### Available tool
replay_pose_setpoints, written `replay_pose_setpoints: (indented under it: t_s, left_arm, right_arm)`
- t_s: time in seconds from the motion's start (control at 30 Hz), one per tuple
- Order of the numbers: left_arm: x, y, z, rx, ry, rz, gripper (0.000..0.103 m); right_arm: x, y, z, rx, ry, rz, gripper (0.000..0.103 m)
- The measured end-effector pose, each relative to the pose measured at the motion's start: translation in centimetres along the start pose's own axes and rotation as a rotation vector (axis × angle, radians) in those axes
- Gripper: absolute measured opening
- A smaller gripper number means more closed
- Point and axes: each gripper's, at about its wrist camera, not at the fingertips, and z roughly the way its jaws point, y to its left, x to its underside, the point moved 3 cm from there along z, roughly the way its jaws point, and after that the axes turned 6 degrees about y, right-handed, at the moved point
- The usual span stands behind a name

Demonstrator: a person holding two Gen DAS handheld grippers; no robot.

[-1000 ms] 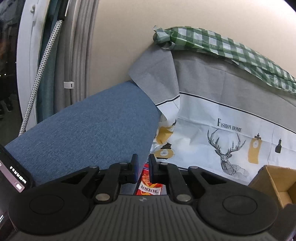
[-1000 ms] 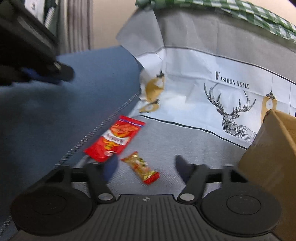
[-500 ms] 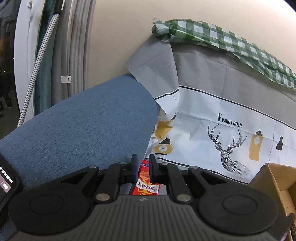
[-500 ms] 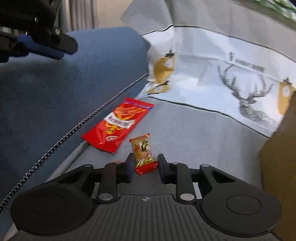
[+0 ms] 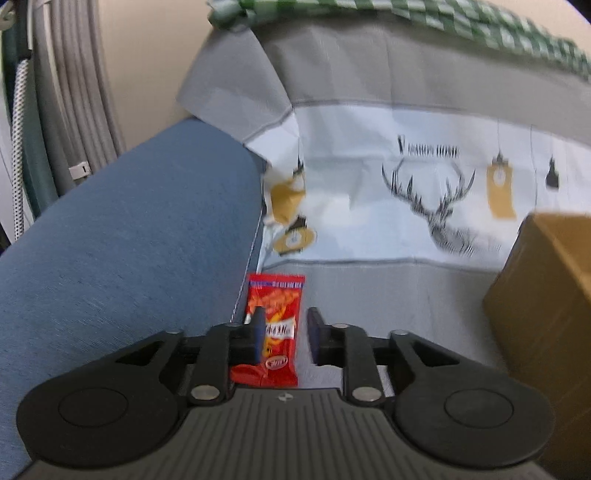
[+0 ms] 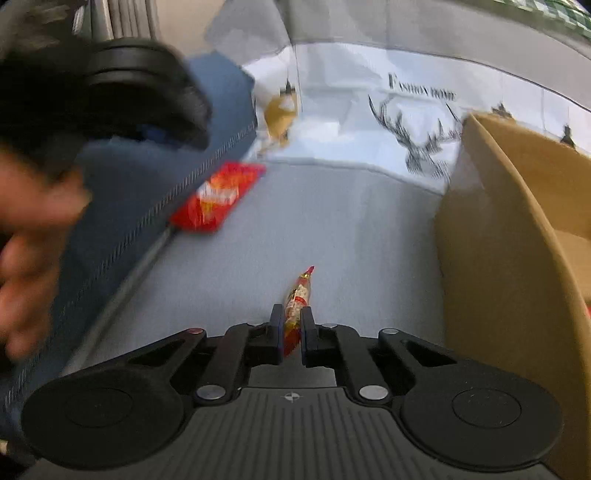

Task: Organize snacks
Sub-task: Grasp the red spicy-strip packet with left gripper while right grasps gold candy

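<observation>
Jaws, left gripper (image 5: pixel 283 334): parted, nothing between them; positioned above the lower half of a flat red foil snack packet (image 5: pixel 274 325) lying on the grey seat cover (image 5: pixel 388 295). Whether the fingers touch the packet cannot be told.

Jaws, right gripper (image 6: pixel 291 332): closed on a small slim red-and-gold candy wrapper (image 6: pixel 300 295), which is held edge-on and juts forward past the fingertips, above the seat cover.

Surface: grey fabric cover over a couch seat, continuing up the backrest as a white printed band (image 5: pixel 424 177) with a black antlered deer, lettering and yellow lanterns. Red packet lies at the seat's left edge, just beside the blue upholstered armrest (image 5: pixel 129 229).

Container: open brown cardboard box (image 6: pixel 517 221), standing on the seat at the right.

Room: green-and-white checked cloth (image 5: pixel 443 22) draped along the backrest top; beige wall (image 5: pixel 155 55); grey pleated curtain (image 5: pixel 74 92) at far left.
</observation>
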Motion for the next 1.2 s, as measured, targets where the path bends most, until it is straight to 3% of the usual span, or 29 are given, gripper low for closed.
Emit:
replay_pose_setpoints:
  t_s: [0.07, 0.17, 0.23, 0.33, 0.37, 0.47, 0.7, 0.8, 0.87, 1.0, 1.17, 1.2]
  left_arm:
    - [0.5, -0.1, 1.2, -0.021, 0.043, 0.006, 0.041]
    - [1.1, -0.2, 2.6, -0.042, 0.084, 0.016, 0.042]
    - [1.3, -0.5, 3.4, -0.05, 0.09, 0.034, 0.044]
    - [1.4, -1.4, 4.2, -0.063, 0.09, 0.075, 0.057]
    - [1.4, -1.8, 4.6, -0.07, 0.092, 0.093, 0.061]
    - [1.2, -2.7, 5.9, -0.101, 0.096, 0.13, 0.069]
    - [0.8, -3.9, 9.6, -0.191, 0.149, 0.131, 0.071]
    - [0.6, -4.5, 10.1, -0.221, 0.143, 0.164, 0.058]
    - [0.7, -4.5, 10.3, -0.257, 0.163, 0.176, 0.019]
    - [1.1, -3.7, 10.2, -0.262, 0.189, 0.172, 0.012]
    - [1.5, -3.1, 8.2, -0.193, 0.19, 0.144, 0.009]
    - [1.5, -2.9, 7.6, -0.17, 0.192, 0.129, 0.009]
  right_arm:
    - [1.2, -0.2, -1.1, -0.04, -0.007, 0.01, 0.009]
    - [3.5, -0.1, -2.1, -0.025, -0.068, -0.069, 0.011]
    - [3.8, -0.4, -1.5, -0.005, -0.046, -0.059, 0.017]
    - [2.9, -0.3, -0.9, 0.014, -0.094, -0.057, 0.052]
    - [2.8, -0.3, -0.5, 0.043, -0.093, -0.061, 0.055]
    - [2.9, -0.5, 0.7, 0.045, -0.054, -0.021, 0.055]
    - [3.0, 0.0, 1.5, 0.049, -0.029, -0.054, 0.054]
    - [2.8, -0.2, 1.7, 0.035, -0.023, -0.04, 0.054]
    - [2.7, -0.2, 1.7, 0.033, -0.023, -0.042, 0.054]
    - [2.8, -0.3, 1.6, 0.031, -0.021, -0.041, 0.049]
    - [2.7, -0.6, 1.5, 0.024, -0.019, -0.044, 0.022]
    - [2.6, -0.7, 1.5, 0.023, -0.018, -0.043, 0.022]
